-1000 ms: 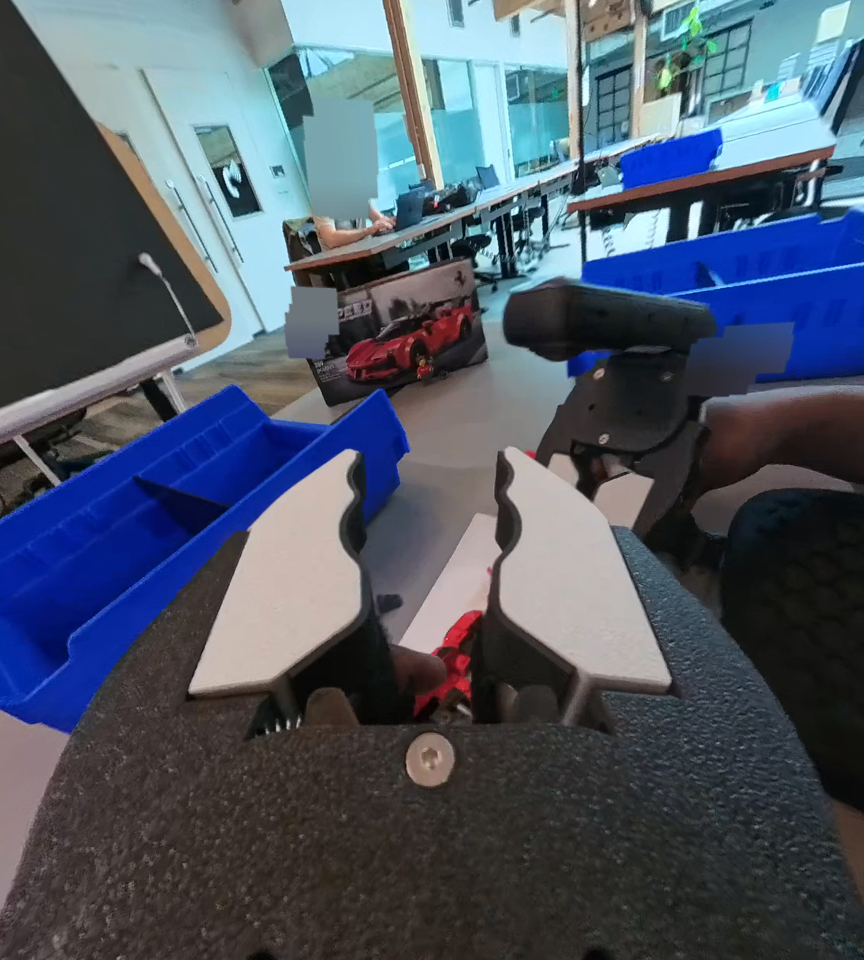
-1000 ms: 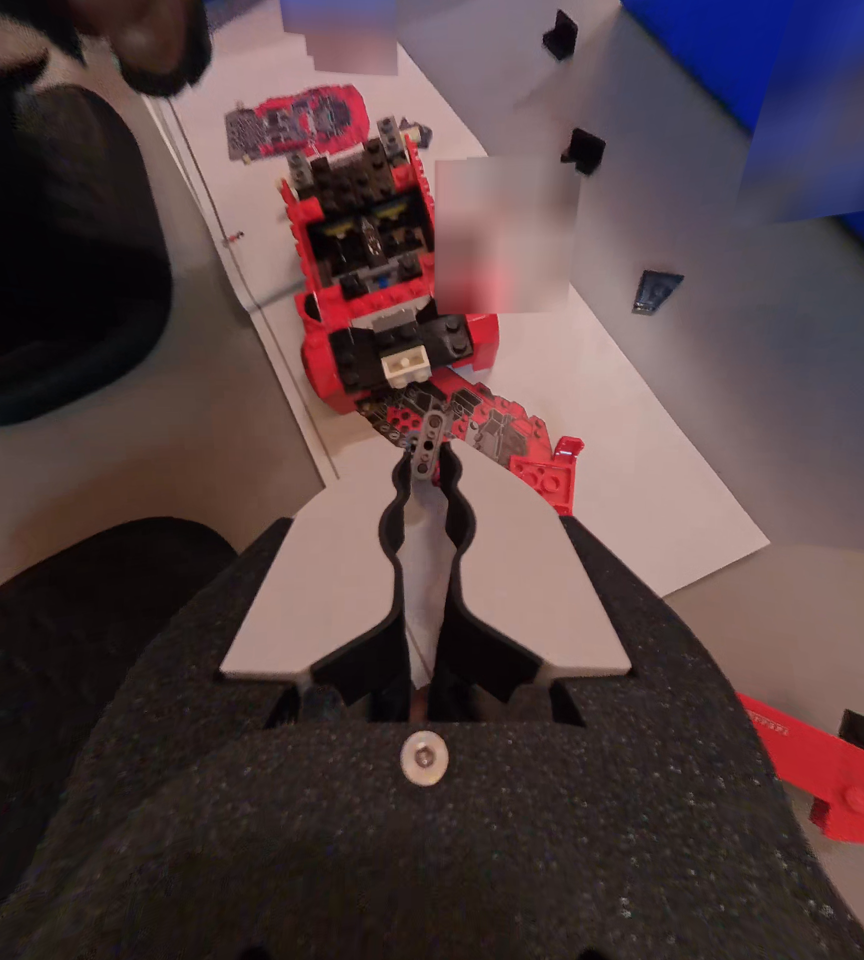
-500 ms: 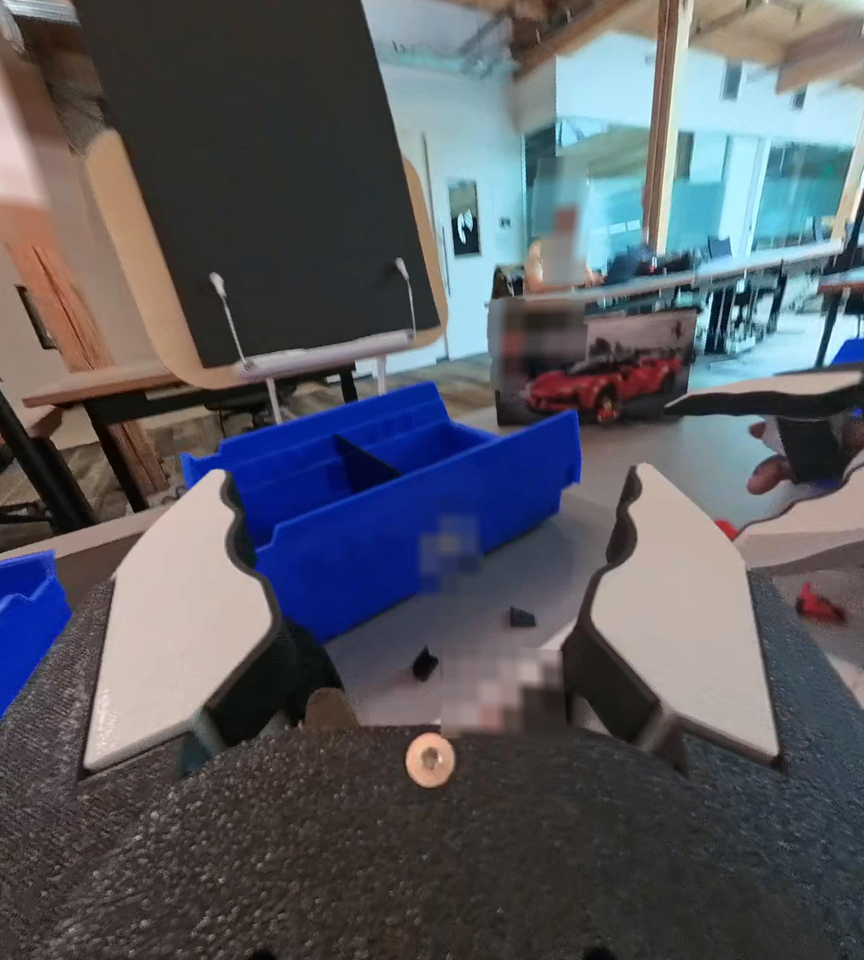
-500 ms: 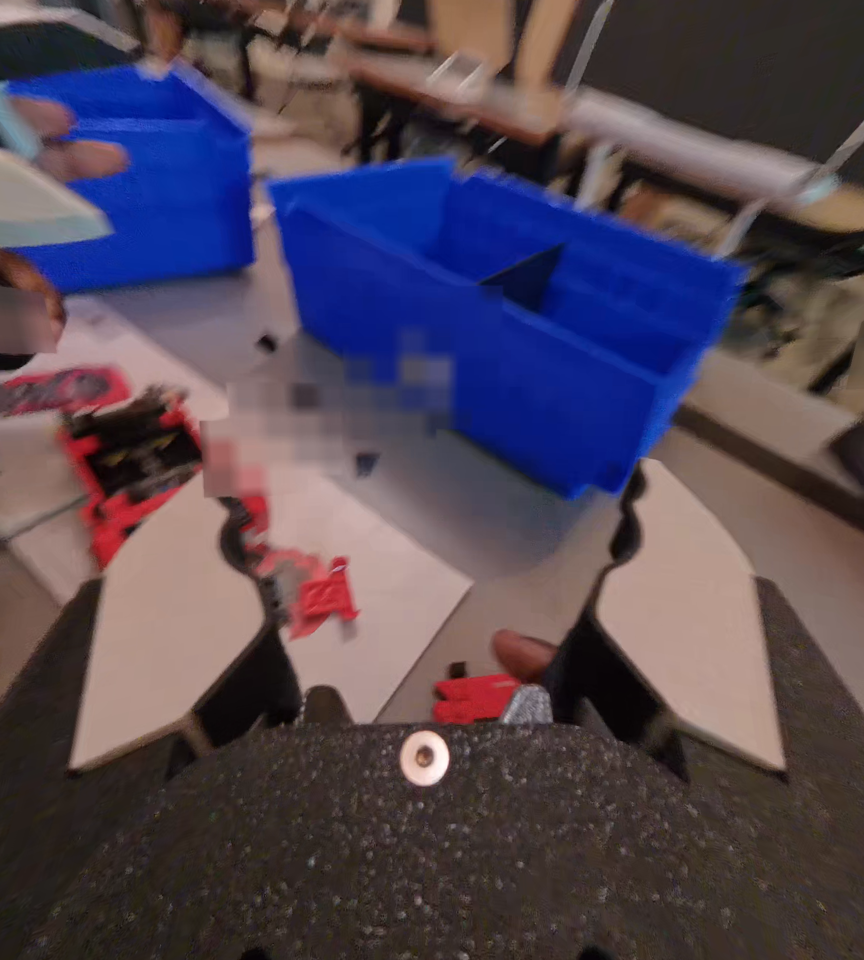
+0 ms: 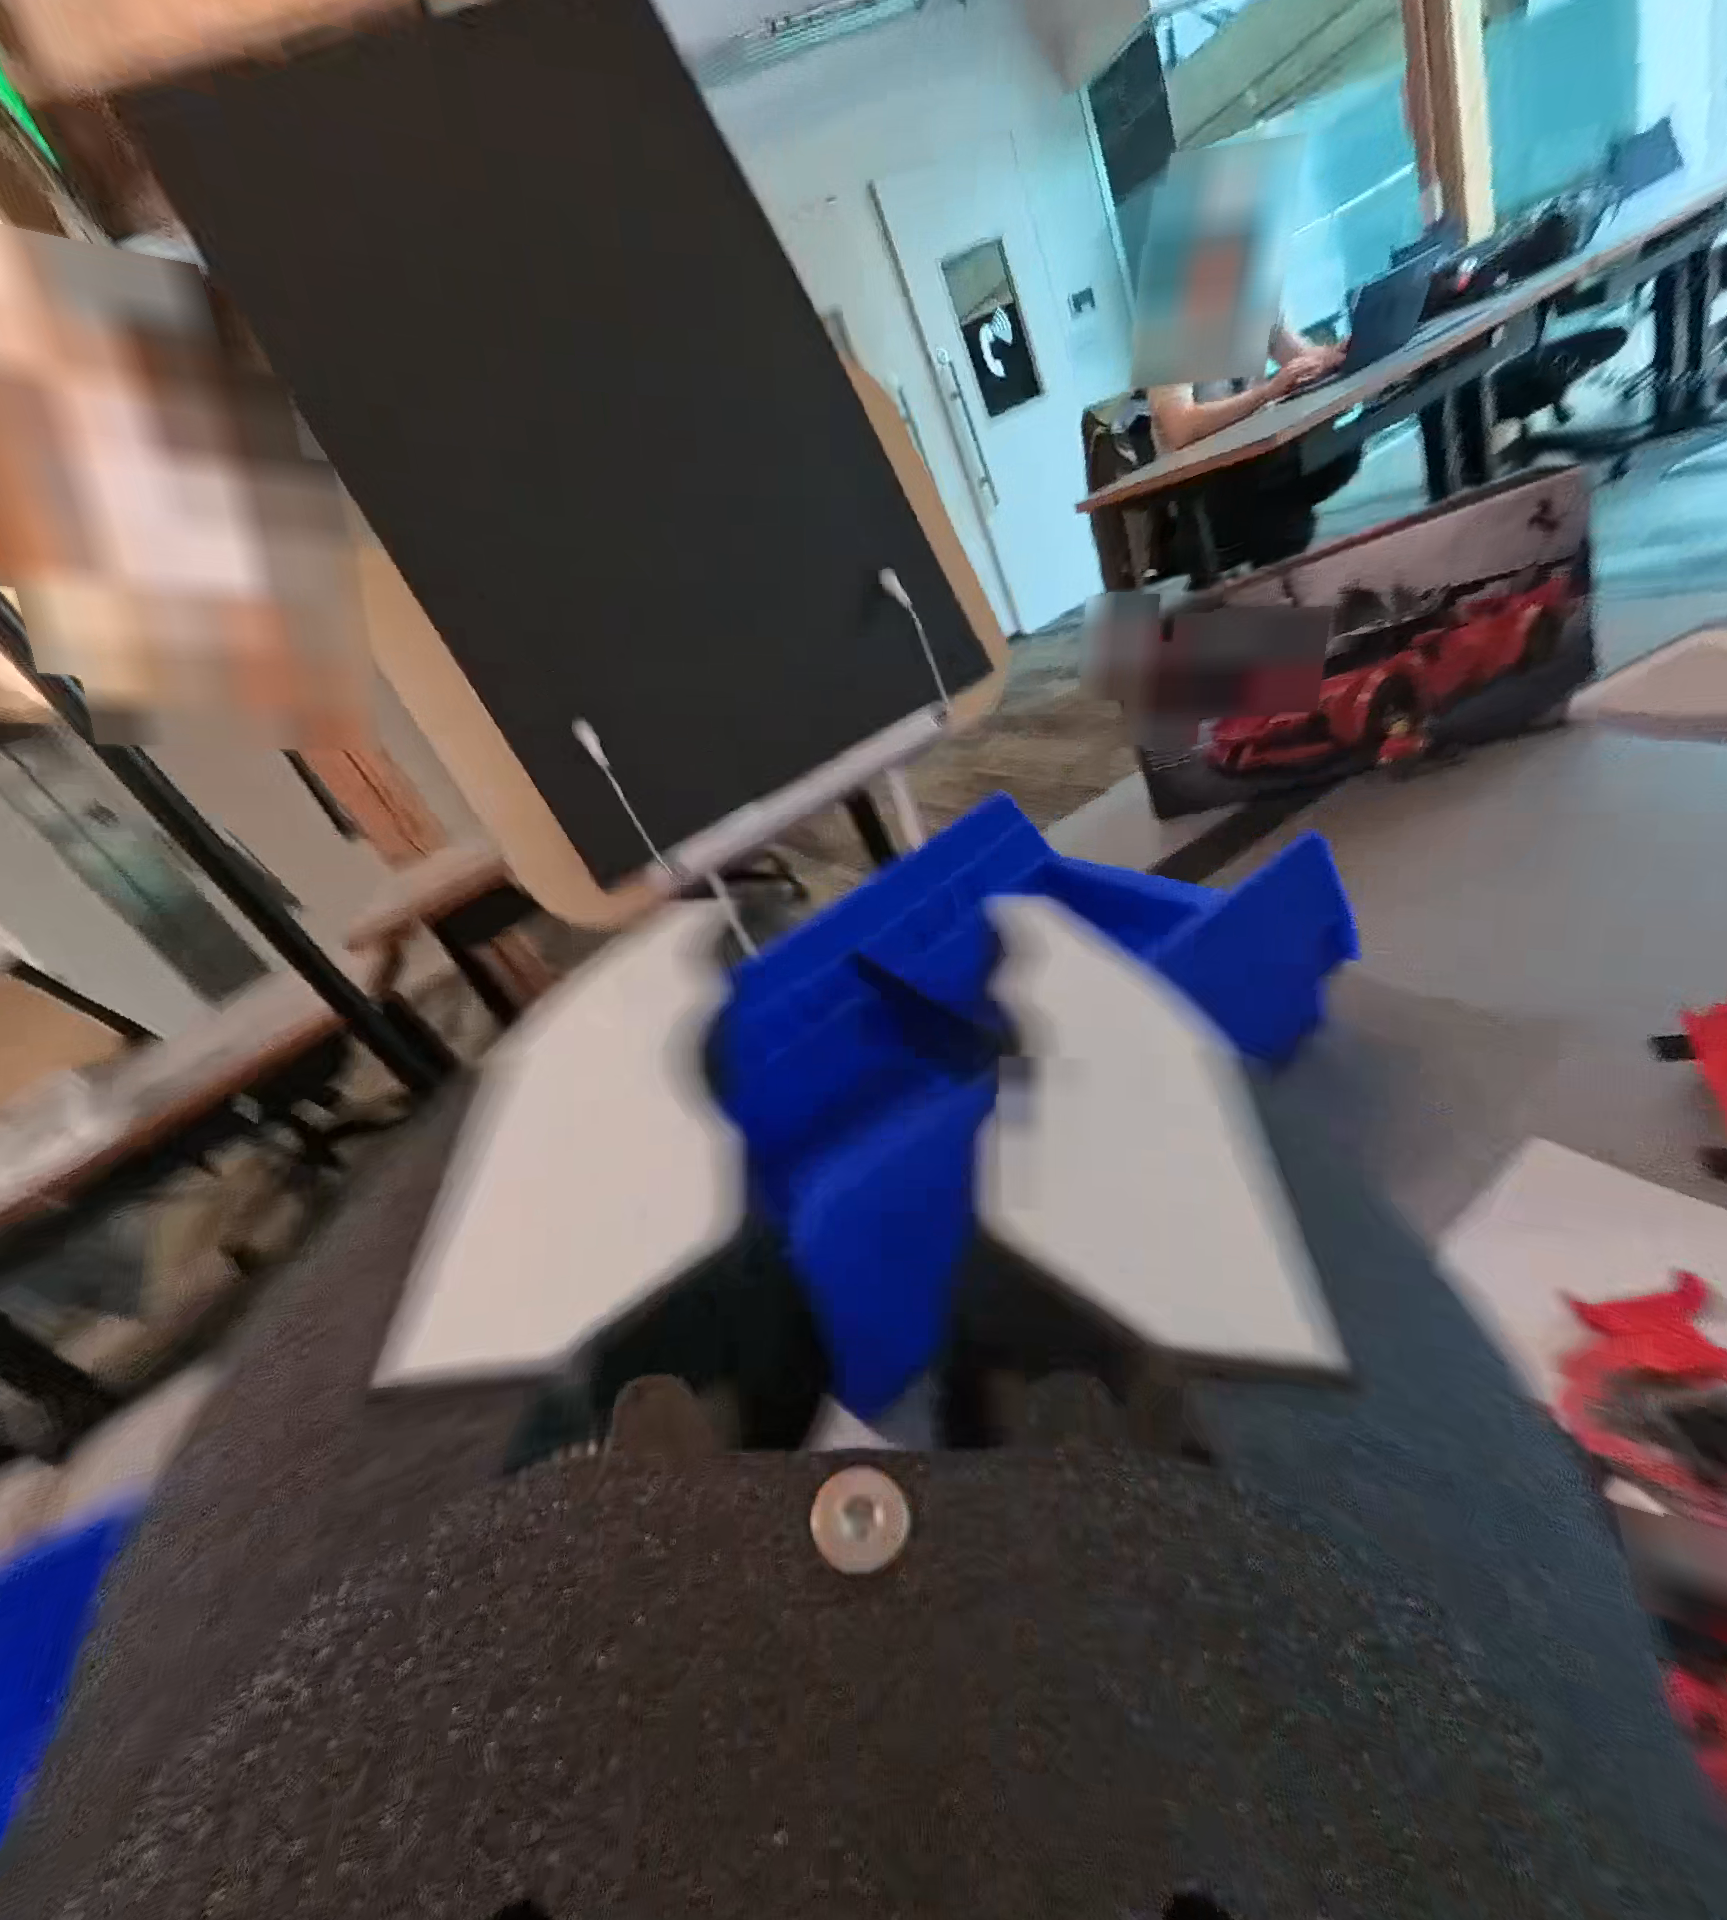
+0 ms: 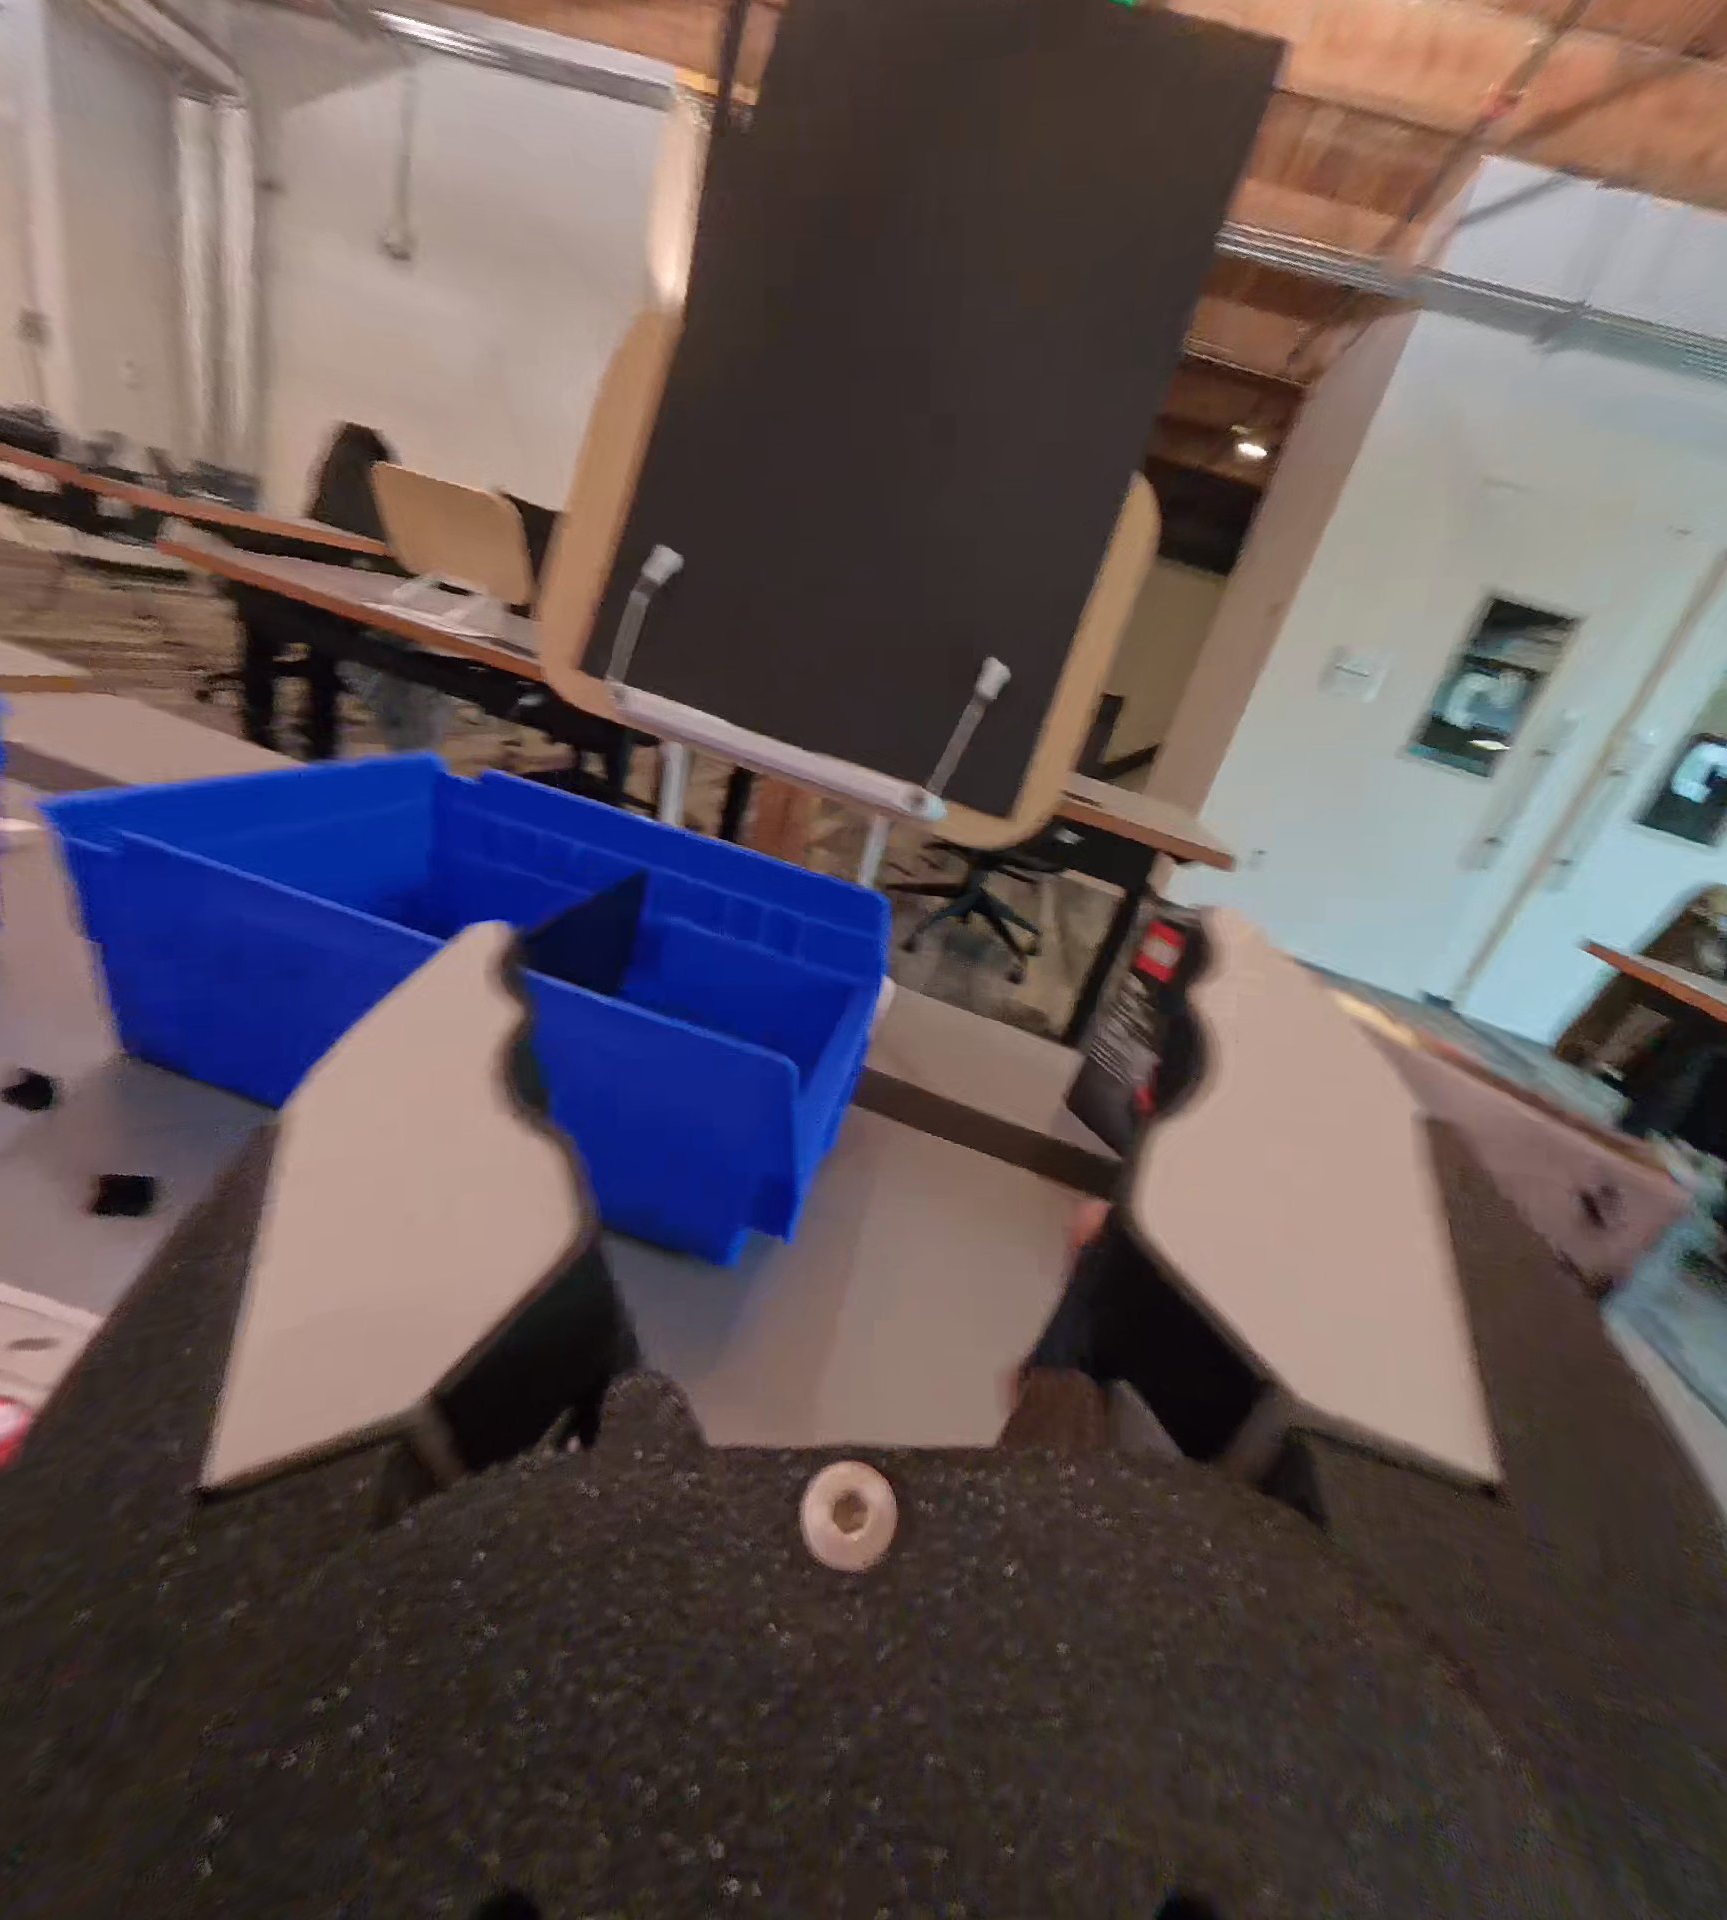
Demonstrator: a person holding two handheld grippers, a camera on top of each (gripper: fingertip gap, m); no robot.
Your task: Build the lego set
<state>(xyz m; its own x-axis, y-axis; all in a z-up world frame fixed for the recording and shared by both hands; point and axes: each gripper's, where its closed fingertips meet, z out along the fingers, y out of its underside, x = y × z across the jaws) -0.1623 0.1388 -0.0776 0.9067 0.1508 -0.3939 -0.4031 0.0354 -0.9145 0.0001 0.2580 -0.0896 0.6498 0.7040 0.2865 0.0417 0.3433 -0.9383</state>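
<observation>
Right now the right claw (image 6: 854, 1023) is spread wide and empty above the grey surface (image 6: 838, 1299), a divided blue bin (image 6: 485, 977) at its eleven o'clock. Meanwhile the left claw (image 5: 854, 935) gapes partly, holding nothing, the same bin (image 5: 1243, 956) straight ahead. Red lego pieces (image 5: 1669, 1392) lie at its three o'clock on white paper (image 5: 1607, 1236), with the printed set box (image 5: 1378, 675) standing at one o'clock.

Both wrist views are bright and evenly lit by indoor daylight, cooler and bluish near the glass partitions in the left view, warmer under the wooden ceiling in the right. Motion blur smears the left view heavily: the left gripper (image 5: 854, 920), the blue bin (image 5: 1243, 956) and the red bricks (image 5: 1669, 1382) lose their edges. The right view is sharper at the right gripper (image 6: 854, 940), soft toward the frame edges. Wide-angle distortion bends the black board (image 6: 932, 416).
</observation>
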